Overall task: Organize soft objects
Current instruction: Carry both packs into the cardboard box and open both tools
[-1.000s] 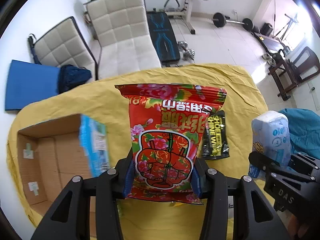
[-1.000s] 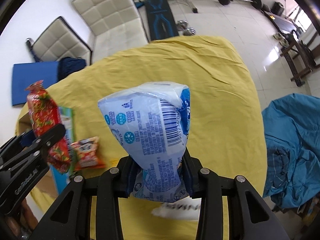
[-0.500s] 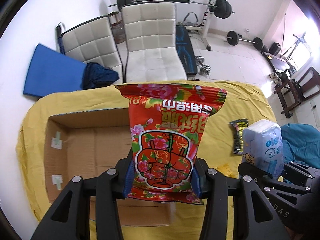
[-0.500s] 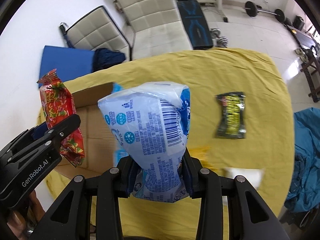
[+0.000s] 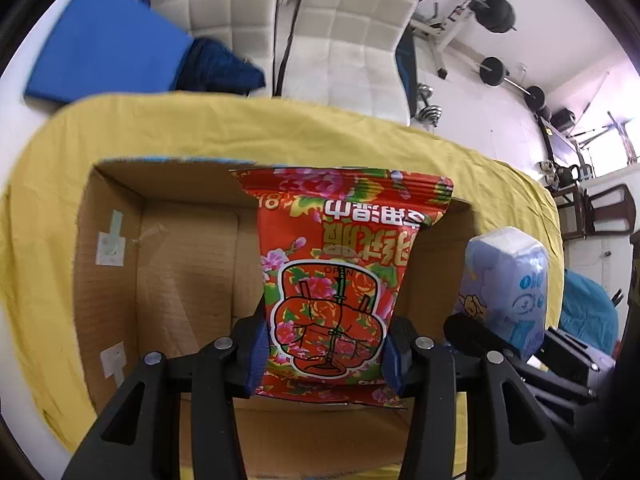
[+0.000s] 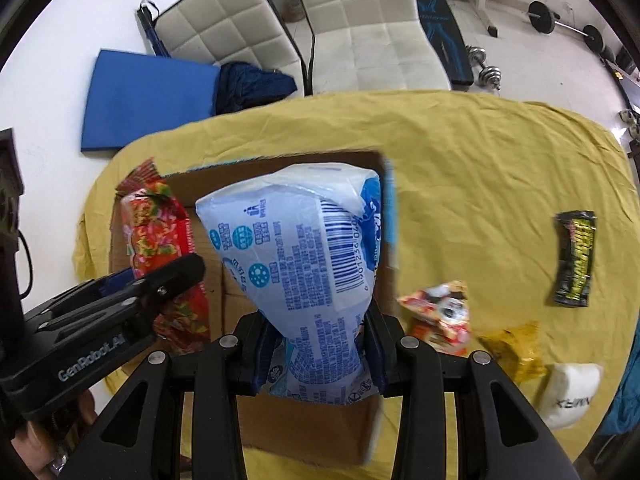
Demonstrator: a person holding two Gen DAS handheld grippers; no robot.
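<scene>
Left wrist view: the left hand-held gripper (image 5: 324, 354) is clenched on the lower part of a red floral wet-wipe pack (image 5: 340, 280), its blue pads pressing the pack from both sides. The pack stands upright between the fingers, held over the open cardboard box (image 5: 116, 264), whose bare brown floor shows below and to the left of it. The box sits on the desk, which is covered by a yellow cloth (image 5: 352, 140). Toward the box's right side, the right hand-held gripper (image 5: 480, 336) holds a pale blue tissue pack (image 5: 508, 280).

From the right wrist, the right hand-held gripper (image 6: 316, 354) grips the tissue pack (image 6: 296, 260) at its narrowed lower end, barcode side facing the camera, and the pack hangs above the right half of the box (image 6: 312, 428). Over the box's left half, the left hand-held gripper (image 6: 176, 276) carries the red pack (image 6: 156, 228).

On the cloth (image 6: 460, 152) outside the box, to its right, lie a small red-and-white snack packet (image 6: 440, 312) just beside the box wall, a yellow packet (image 6: 516, 348) beyond it, a white pouch (image 6: 568, 392) farther out, and a black-and-yellow wrapper (image 6: 576, 260) well apart from the box. Behind the desk stand two white quilted chairs (image 6: 360, 20), with a blue mat (image 6: 144, 96) on the floor.
</scene>
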